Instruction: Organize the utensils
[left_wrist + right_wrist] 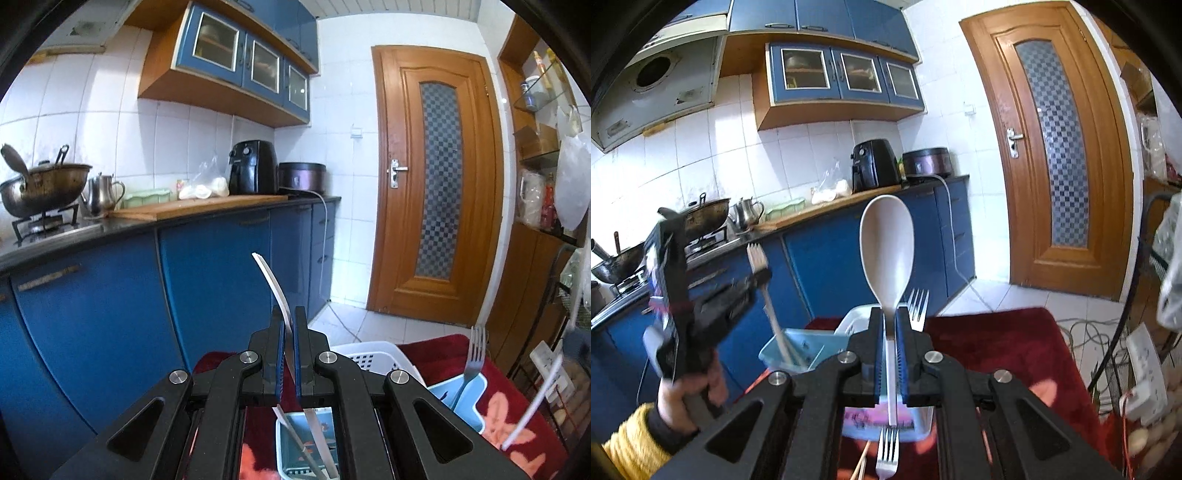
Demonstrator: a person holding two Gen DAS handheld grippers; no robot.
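My left gripper (289, 314) is shut on a white plastic fork (271, 280), seen edge-on with its tines curving up and left. From the right wrist view the left gripper (762, 277) is at the left in a hand with a yellow sleeve, and the white fork (757, 256) stands above a light blue bin (790, 347). My right gripper (888, 314) is shut on the handle of a pale spoon (886, 247), bowl upward. A metal fork (918, 306) stands behind it; the same metal fork (476, 350) leans in a light blue bin (461, 398).
A white slotted basket (376, 358) sits on the red flowered cloth (997, 350). Another blue bin (288, 439) with utensils lies under my left gripper. A metal fork (886, 458) and chopsticks (860, 465) lie near a pink-printed bin (857, 421). Blue cabinets (214, 277) stand behind, a power strip (1145, 369) at right.
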